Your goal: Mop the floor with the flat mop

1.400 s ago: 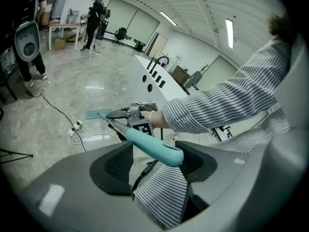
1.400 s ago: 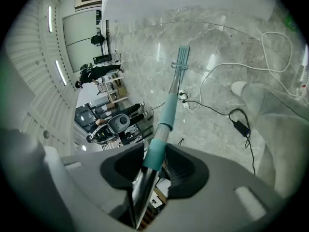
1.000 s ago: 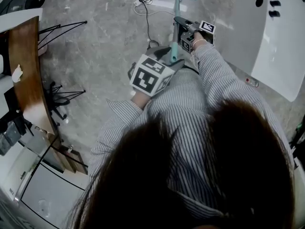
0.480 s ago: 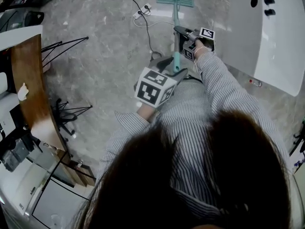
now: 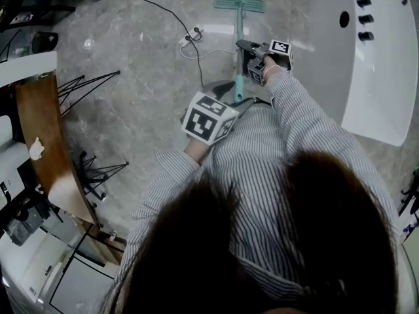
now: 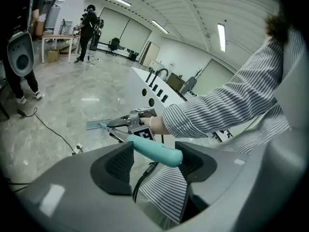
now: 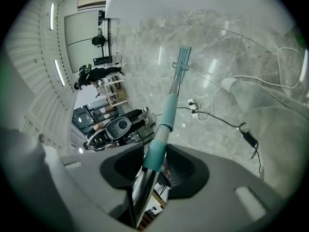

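Flat mop [image 5: 239,25]: head [image 5: 239,4] flat on grey marble floor [image 5: 144,77], ahead of person. Right gripper [image 7: 155,166]: clamped on flat mop's shaft. Left gripper [image 6: 153,161]: jaws opening, teal handle end [image 6: 159,152] between them.

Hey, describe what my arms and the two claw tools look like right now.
Both arms wear striped shirt sleeves. The left claw and right claw are grey with dark pads, each carrying a white cube of black square markers. The left claw's jaws are opening, the mop handle between them.
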`<control>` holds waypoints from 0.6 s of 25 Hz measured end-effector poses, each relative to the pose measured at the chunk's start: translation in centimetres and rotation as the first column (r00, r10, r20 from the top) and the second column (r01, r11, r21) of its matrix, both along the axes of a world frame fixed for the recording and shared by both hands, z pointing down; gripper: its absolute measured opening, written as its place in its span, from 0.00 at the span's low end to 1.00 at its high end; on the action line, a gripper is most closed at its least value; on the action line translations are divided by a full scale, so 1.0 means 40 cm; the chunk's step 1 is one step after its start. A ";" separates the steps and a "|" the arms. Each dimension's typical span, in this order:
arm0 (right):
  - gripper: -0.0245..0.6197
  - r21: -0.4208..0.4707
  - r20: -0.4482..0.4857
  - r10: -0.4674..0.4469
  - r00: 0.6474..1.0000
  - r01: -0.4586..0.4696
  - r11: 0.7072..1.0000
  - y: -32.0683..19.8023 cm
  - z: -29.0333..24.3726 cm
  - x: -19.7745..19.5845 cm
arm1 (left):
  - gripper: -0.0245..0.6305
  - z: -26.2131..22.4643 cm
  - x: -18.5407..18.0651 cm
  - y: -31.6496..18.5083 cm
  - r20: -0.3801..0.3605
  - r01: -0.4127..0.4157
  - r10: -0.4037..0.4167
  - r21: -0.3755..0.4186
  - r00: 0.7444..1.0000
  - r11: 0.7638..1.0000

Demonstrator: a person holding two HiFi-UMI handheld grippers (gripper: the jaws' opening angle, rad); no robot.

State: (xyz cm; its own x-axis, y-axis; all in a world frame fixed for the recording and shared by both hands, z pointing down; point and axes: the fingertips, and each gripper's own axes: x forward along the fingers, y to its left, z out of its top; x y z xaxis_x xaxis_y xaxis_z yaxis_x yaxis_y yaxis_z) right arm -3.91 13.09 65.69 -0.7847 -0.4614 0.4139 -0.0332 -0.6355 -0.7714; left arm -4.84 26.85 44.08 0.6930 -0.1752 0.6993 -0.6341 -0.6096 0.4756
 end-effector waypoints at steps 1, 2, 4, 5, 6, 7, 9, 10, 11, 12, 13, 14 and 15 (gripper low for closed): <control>0.26 -0.006 -0.004 -0.011 1.000 0.011 1.000 -0.050 -0.004 0.012 | 0.46 -0.007 0.011 -0.053 -0.003 0.003 -0.003 -0.002 1.000 1.000; 0.26 -0.013 -0.009 -0.028 1.000 0.028 1.000 -0.102 -0.011 0.025 | 0.46 -0.017 0.023 -0.108 -0.006 0.006 -0.006 -0.003 1.000 1.000; 0.26 -0.023 -0.022 -0.072 0.997 0.072 0.997 -0.201 -0.025 0.049 | 0.45 -0.041 0.044 -0.217 -0.018 0.024 -0.024 -0.006 1.000 1.000; 0.26 -0.025 -0.029 -0.095 0.995 0.094 0.995 -0.250 -0.032 0.060 | 0.45 -0.051 0.053 -0.269 -0.025 0.039 -0.040 -0.009 0.999 0.999; 0.26 -0.025 -0.035 -0.112 0.993 0.111 0.993 -0.298 -0.038 0.071 | 0.44 -0.059 0.063 -0.322 -0.032 0.058 -0.058 -0.010 0.998 0.998; 0.26 -0.026 -0.041 -0.124 0.991 0.122 0.992 -0.348 -0.042 0.081 | 0.44 -0.064 0.071 -0.374 -0.037 0.075 -0.075 -0.012 0.996 0.997; 0.26 -0.031 -0.051 -0.138 0.989 0.136 0.990 -0.446 -0.047 0.096 | 0.43 -0.069 0.083 -0.472 -0.040 0.092 -0.092 -0.013 0.995 0.996; 0.26 -0.033 -0.054 -0.143 0.988 0.141 0.989 -0.487 -0.047 0.101 | 0.43 -0.070 0.087 -0.513 -0.035 0.090 -0.091 -0.015 0.995 0.996; 0.26 -0.036 -0.054 -0.146 0.988 0.144 0.989 -0.522 -0.045 0.107 | 0.43 -0.068 0.092 -0.549 -0.029 0.084 -0.084 -0.017 0.996 0.996; 0.26 -0.038 -0.055 -0.147 0.988 0.145 0.989 -0.555 -0.041 0.113 | 0.43 -0.064 0.097 -0.583 -0.024 0.077 -0.077 -0.019 0.997 0.997; 0.26 -0.037 -0.059 -0.146 0.987 0.144 0.989 -0.592 -0.035 0.119 | 0.43 -0.059 0.100 -0.618 -0.021 0.072 -0.073 -0.020 0.997 0.997; 0.26 -0.035 -0.068 -0.144 0.987 0.142 0.989 -0.631 -0.031 0.124 | 0.42 -0.055 0.102 -0.654 -0.020 0.071 -0.071 -0.019 0.997 0.997; 0.26 -0.033 -0.078 -0.138 0.987 0.135 0.990 -0.670 -0.028 0.125 | 0.42 -0.051 0.101 -0.691 -0.022 0.071 -0.072 -0.017 0.997 0.997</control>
